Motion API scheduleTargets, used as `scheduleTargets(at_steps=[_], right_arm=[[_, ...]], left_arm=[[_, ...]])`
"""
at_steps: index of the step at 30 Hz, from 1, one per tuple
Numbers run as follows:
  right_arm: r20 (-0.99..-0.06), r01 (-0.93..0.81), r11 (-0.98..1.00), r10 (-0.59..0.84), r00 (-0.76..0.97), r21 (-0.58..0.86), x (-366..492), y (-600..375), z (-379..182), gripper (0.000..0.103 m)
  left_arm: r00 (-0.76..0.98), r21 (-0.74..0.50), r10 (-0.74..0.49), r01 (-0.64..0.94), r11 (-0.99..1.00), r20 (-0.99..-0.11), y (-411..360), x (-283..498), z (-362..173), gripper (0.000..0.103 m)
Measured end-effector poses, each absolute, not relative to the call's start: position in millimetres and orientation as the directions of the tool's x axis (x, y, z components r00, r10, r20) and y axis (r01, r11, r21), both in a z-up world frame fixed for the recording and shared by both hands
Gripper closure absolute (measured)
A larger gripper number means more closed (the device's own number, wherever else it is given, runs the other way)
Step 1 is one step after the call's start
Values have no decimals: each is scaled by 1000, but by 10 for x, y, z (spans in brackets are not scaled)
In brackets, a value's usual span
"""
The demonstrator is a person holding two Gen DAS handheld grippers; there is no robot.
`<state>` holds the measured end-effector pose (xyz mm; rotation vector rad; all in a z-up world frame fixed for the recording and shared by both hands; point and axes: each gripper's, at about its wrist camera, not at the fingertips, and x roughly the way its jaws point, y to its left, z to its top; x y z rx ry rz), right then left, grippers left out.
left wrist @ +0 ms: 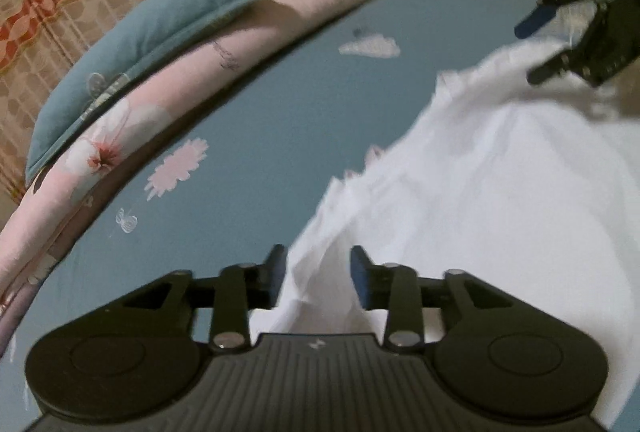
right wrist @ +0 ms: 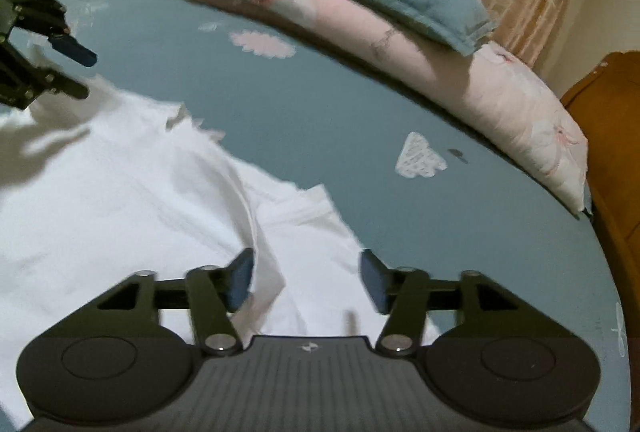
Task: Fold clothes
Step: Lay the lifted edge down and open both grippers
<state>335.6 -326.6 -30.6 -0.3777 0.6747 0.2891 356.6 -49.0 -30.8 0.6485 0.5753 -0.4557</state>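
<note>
Your left tool (left wrist: 319,274) and right tool (right wrist: 307,278) stood spread, pinching nothing; the shirt (left wrist: 480,191) lay between both; no readable writing.

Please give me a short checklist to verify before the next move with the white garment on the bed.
1. Left gripper jaws open: ok, a fabric ridge rises between them, unclamped.
2. Right gripper jaws open: ok, a fold lies by its left pad, not pinched.
3. White garment lying on the blue bedsheet: ok.
4. Garment flat: not ok, ridges and a ragged far edge show.
5. Bed free beyond the garment: ok up to the pink quilt and blue pillow.
6. Which part of the garment each gripper is over: cannot tell.
</note>
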Motion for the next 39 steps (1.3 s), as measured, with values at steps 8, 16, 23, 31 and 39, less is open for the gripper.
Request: scheduleTargets(at_steps=[8,16,23,31,39], right_arm=[[-575,-288,954,191,796,-81,2995,-3721,43,22],[-693,-453,875,219,687,-172,2580,-3806,-253,22],[-697,-492,824,177,695,-281,2679,-3640,-474,21],[-587,-203,931,-15,809,-304,3167,-3941,-390,21],[-622,-35,995,-28,782,-90,3001,-4371,-424,45]], left_arm=[[818,423,-213,478,770,-535,-256,3334,-31,46],[680,251,-338,612,750,-650,-231,3003,-380,36],[615,186,-335,628,756,-714,-358,3072,-702,36],[636,185,-325,600,778,-700,-354,3032,-714,33],[641,148,-306,554,819,-704,-317,3012,-666,29]])
